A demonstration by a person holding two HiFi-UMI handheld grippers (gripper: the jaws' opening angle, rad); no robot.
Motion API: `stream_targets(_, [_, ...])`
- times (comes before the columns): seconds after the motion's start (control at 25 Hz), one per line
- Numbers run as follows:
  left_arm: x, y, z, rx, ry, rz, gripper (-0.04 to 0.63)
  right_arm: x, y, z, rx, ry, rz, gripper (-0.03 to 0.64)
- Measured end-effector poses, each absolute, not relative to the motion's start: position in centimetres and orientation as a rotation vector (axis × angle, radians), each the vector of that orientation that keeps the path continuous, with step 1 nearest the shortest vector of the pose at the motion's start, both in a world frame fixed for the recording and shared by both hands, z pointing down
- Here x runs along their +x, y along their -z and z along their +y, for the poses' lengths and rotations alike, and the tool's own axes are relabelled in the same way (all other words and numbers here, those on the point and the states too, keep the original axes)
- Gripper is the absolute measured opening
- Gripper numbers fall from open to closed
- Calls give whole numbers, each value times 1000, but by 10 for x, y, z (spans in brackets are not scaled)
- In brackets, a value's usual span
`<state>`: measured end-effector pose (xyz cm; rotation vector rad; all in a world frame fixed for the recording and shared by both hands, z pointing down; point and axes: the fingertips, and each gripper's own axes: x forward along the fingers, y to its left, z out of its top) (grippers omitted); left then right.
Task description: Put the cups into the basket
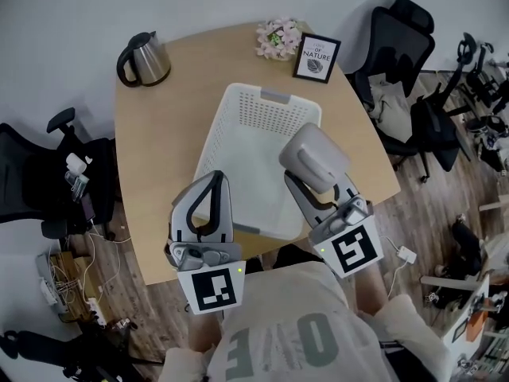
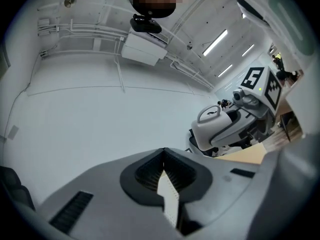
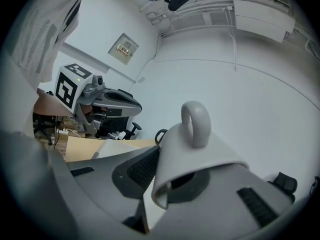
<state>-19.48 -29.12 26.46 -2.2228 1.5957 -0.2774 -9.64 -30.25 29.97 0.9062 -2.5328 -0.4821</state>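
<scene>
The grey cup (image 1: 314, 156) hangs at the tip of the right tool (image 1: 314, 180), over the near right part of the white basket (image 1: 216, 134), close to its right-hand rim. The tool has it pinched by the wall alone: one jaw is outside the cup, the other looks to be tucked inside the mouth. That thin hold is what worries me. A cup caught on one side like that can swing round the pads, or slide off them if the hand jerks.

Because it sits so near the rim, letting go here could drop it on the plastic edge. It could then roll out onto the counter (image 1: 151, 181), or off the near side where the person stands. Dropped from up there rather than lowered, it may bounce or chip on the basket floor.

Its long axis runs roughly in line with the tool. I judge that the mouth is turned back towards the tool's body and the base points away, forward and up. From the right gripper view the handle loop stands on the upper side, clear of both jaws.

The left tool (image 1: 211, 183) has its jaws closed together on nothing. It waits by the basket's near left corner, where a careless swing could knock the basket.
</scene>
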Motion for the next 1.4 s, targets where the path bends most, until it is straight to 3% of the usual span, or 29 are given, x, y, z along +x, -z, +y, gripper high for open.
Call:
stream_targets(0.44, [-189, -268, -318, -2210, 294, 1678, 11, -106, -332, -338, 522, 539, -2354, 35])
stream_targets(1.4, [-224, -297, -316, -2099, 335, 1971, 11, -118, -541, -358, -577, 791, -1398, 35])
